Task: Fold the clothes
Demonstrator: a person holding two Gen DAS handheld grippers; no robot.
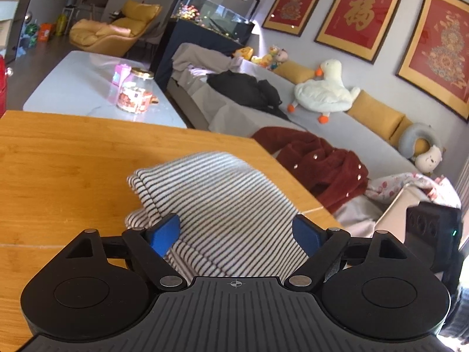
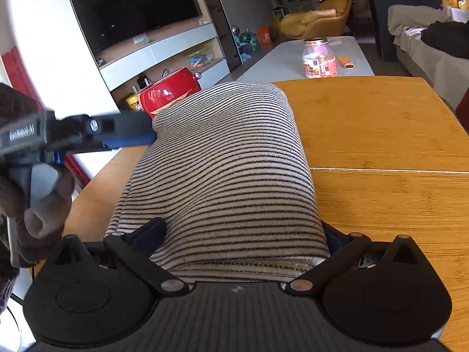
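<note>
A black-and-white striped garment lies folded into a thick bundle on the wooden table. My left gripper stands wide over its near end. The cloth runs between the blue pads and looks slack, not squeezed. In the right wrist view the same garment humps up lengthwise on the table. My right gripper is spread to its widest, with the bundle's hemmed end filling the gap between its fingers. The left gripper comes in from the left, its tips at the garment's far left edge.
A gloved hand holds the left tool. Beyond the table stands a white coffee table with a glass jar. A grey sofa to the right carries a red coat and a duck plush. A red case sits by the TV cabinet.
</note>
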